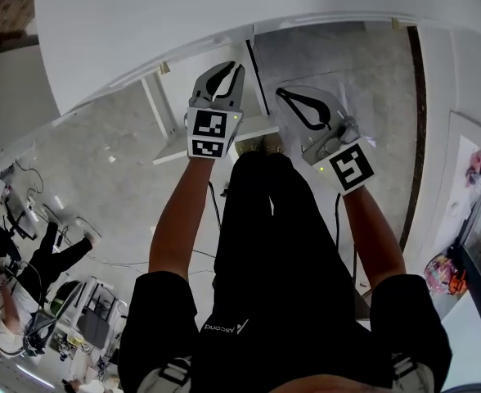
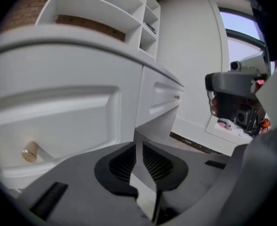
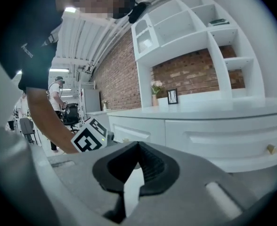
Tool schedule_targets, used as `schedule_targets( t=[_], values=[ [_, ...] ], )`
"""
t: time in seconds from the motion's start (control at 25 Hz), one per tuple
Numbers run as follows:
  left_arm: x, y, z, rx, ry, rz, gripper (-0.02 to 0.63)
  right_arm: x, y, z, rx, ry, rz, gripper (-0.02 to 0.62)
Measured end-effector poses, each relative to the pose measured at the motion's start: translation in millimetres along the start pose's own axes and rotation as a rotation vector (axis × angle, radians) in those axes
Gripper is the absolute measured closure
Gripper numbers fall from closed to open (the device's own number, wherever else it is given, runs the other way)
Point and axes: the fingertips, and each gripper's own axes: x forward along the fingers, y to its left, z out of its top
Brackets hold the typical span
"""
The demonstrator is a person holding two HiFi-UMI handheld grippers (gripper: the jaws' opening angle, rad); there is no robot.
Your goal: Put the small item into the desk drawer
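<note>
The small item shows in no view. The left gripper (image 2: 137, 147) has narrow, empty fingers; the right gripper's (image 3: 138, 144) fingers are together, also empty. The shut drawer's (image 2: 58, 117) brass knob (image 2: 30, 151) lies far-left of the left fingers, likely the nearer hand. There is open room below the worktop (image 1: 142, 23) edge.

Looks like a home-study set built inside an open office or lab hall. Right gripper view: at three o'clock, white surface (image 3: 214, 108) with drawers (image 3: 223, 136); at twelve, white shelving (image 3: 190, 27) on a brick wall (image 3: 112, 76); at nine, standing person (image 3: 57, 91) under strip lights (image 3: 86, 29). Head view: at eight, office chairs (image 1: 44, 248).
</note>
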Motion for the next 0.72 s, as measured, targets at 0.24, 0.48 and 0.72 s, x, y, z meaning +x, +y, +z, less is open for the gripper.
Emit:
schedule_targets(
  t=[0.24, 0.48, 0.72],
  values=[
    [-78.4, -34.2, 90.5, 0.013, -0.165, 0.011, 0.588, -26.2, 20.3, 67.8, -0.022, -0.065, -0.018, 0.594],
    [-155.3, -56.6, 182.9, 0.065, -0.313, 0.032, 0.606, -51.9, 40.5, 139.4, -0.022, -0.156, -0.018, 0.594],
    [-243.0, -84.0, 258.5, 0.107, -0.438, 0.055, 0.607, -94.7, 73.6, 218.5, -0.060, -0.309, -0.024, 0.594]
  ],
)
